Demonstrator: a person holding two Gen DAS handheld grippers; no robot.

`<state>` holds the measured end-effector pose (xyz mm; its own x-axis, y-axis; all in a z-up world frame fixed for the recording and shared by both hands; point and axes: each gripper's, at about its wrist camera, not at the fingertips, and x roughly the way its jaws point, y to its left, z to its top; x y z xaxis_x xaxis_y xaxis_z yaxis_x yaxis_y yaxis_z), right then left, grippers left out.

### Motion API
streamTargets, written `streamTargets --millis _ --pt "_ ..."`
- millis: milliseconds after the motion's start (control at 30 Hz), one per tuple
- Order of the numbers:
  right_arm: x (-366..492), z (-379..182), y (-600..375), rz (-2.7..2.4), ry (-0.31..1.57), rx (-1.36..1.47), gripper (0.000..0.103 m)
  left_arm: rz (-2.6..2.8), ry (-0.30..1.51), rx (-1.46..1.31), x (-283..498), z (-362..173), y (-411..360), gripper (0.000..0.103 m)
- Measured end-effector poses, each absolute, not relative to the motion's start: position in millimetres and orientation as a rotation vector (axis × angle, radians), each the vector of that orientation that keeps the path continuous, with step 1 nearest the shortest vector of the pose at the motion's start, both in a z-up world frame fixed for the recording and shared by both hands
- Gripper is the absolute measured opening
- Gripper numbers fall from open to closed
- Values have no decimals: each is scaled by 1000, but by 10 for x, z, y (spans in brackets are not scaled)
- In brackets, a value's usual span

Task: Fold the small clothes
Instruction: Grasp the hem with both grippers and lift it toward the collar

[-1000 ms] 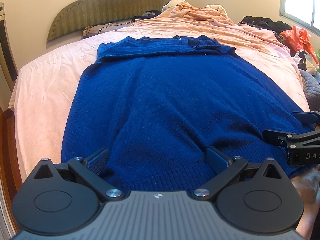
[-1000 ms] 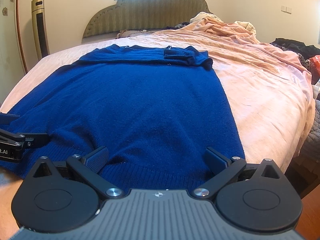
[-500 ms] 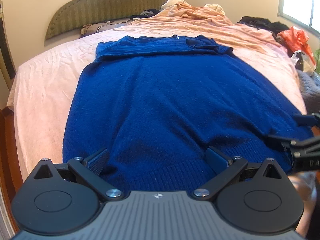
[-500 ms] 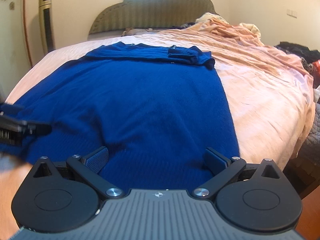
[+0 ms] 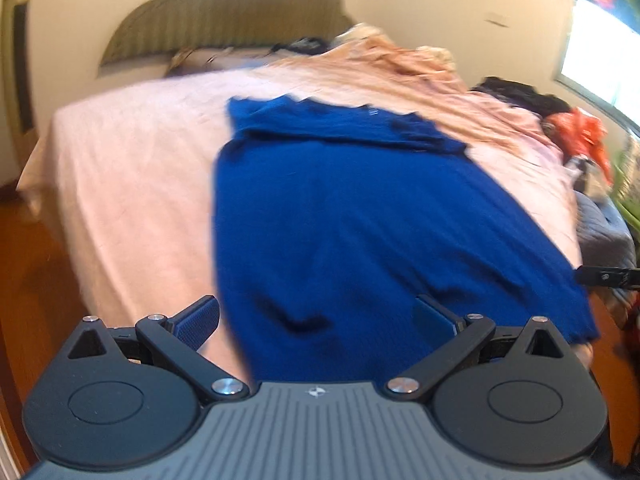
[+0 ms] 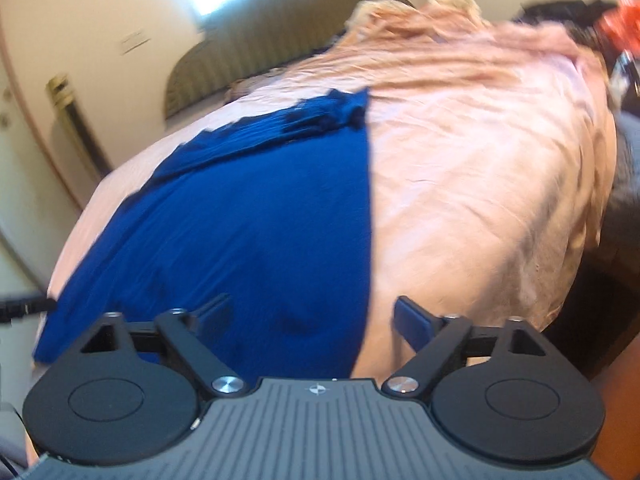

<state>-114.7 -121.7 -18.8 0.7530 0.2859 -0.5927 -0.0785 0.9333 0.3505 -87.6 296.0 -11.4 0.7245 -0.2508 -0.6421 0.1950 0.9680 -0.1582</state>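
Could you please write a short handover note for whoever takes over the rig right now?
Left gripper: open, holding nothing, at the near-left corner of the blue sweater, its hem between the fingers.
Right gripper: open, holding nothing, at the near-right corner of the hem.
Sweater: lies spread on the pink bedsheet, hem toward the grippers, sleeves already folded across the far end near the collar.
Done: sleeves folded in.
Left: shut both grippers on the hem corners, probably carry the hem up toward the collar, then tidy. Both views are motion-blurred, so check the alignment before you shut them.
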Motion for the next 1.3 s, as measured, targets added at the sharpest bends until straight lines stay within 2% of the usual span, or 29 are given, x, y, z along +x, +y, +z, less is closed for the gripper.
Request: streamTargets --millis 167,267,300,400,500,533,567,600,633,667,700,733,800,833,1000,1133,1300 --pt "-867 -317 -1410 296 764 471 83 -336 816 -320 -539 -250 3255 103" --pt "-862 -331 -1490 443 846 602 67 -417 865 -493 -445 -279 3487 103" --pt "-879 -363 -1492 502 879 641 59 -453 893 -570 -425 -299 3575 103" --pt "-954 -469 -1458 554 928 655 58 -621 1007 -797 -391 -496 3740 103" --pt "-931 -549 -1525 551 930 761 59 -672 1027 -814 -428 -536 3769 103" --pt "-928 -566 -1531 558 930 784 49 -669 1029 -819 -435 -536 3774 103" --pt "-926 -582 -1525 561 935 784 45 -660 1032 -825 -436 -535 3773 101" --pt "-919 -594 -1504 558 951 765 35 -649 1033 -814 -450 -521 3748 99" --pt "-912 -599 -1491 548 964 749 22 -634 1038 -771 -474 -473 3724 88" --pt "-918 -613 -1494 536 974 745 17 -619 1044 -708 -474 -426 3672 71" --pt "-920 -623 -1504 526 980 748 10 -598 1048 -634 -497 -376 3612 61" --pt "-936 -632 -1514 525 977 753 9 -578 1051 -563 -506 -341 3554 45" --pt "-971 -637 -1541 531 964 754 9 -556 1049 -447 -522 -278 3459 27" --pt "-992 -638 -1553 531 957 753 9 -551 1055 -412 -515 -263 3435 14" --pt "-997 -533 -1546 565 911 783 9 -547 1042 -376 -519 -209 3422 8" --pt "-817 -271 -1553 633 814 819 9 -632 905 -503 -442 69 3572 8" --pt "-216 33 -1583 674 672 884 9 -655 769 -642 76 361 3722 8"
